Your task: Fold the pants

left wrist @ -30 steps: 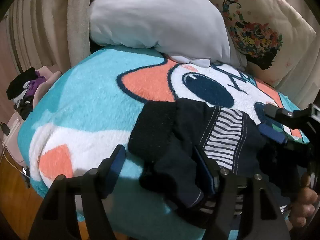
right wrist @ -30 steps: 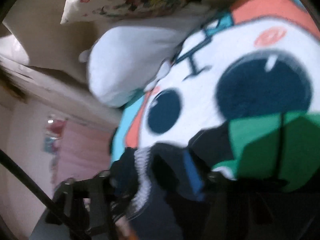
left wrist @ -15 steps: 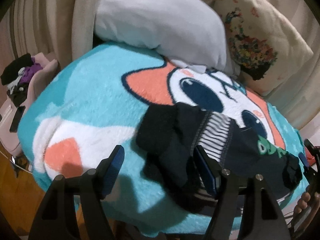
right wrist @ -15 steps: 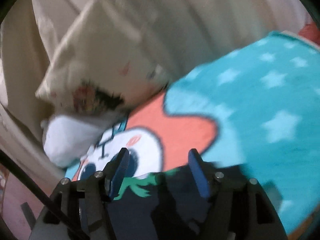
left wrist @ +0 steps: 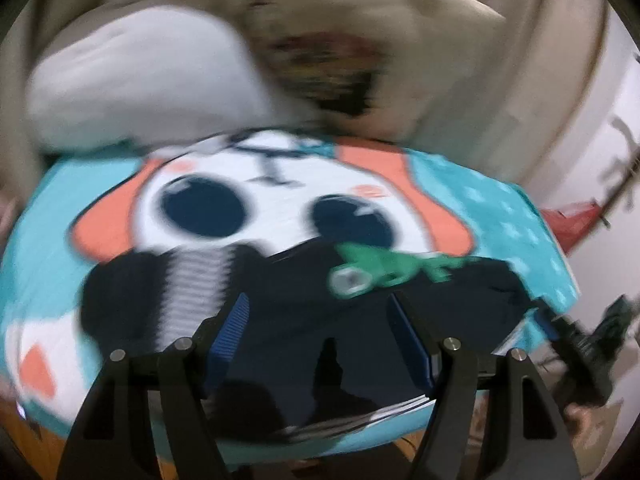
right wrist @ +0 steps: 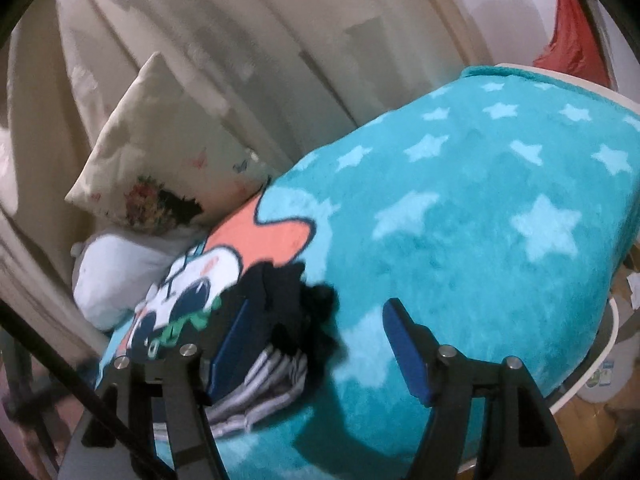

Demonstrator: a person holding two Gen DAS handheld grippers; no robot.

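Obs., both wrist views; left view blurred by motion.

Pants (left wrist: pixel 288 332): dark navy, small, w/ green print (left wrist: pixel 384 270) on the upper face and a grey/white striped lining (left wrist: pixel 192 296) showing at the left end. They lie spread across the near edge of the bed, on a teal cartoon blanket (left wrist: pixel 500 216). Right end bunched into a dark ruffled lump (right wrist: pixel 316 312); striped layers show at the near edge in the right view.

Left tongs (left wrist: pixel 320 340): spread wide, nothing between the pads, poised above the pants' middle. Contact w/ cloth: cannot tell (blur).

Right tongs (right wrist: pixel 316 344): also spread wide, empty. Left pad sits at the pants' right end, right pad over bare blanket.

Handling (judgement): light, fully limp knit; no stiffness, will sag and drape from any pinch point. Plush blanket prob. grips the cloth, so dragging would wrinkle; lift, don't slide. Not fragile, not slippery.

Where to grip (judgement): pinch at edges/corners, not mid-panel. Left tongs at striped left end, right tongs at the bunched right end, catching all layers so the inner layer isn't left behind. Flatten the lump first.

Far side: grey-white pillow (left wrist: pixel 136 76), floral cushion (right wrist: pixel 140 168), well clear of the pants.
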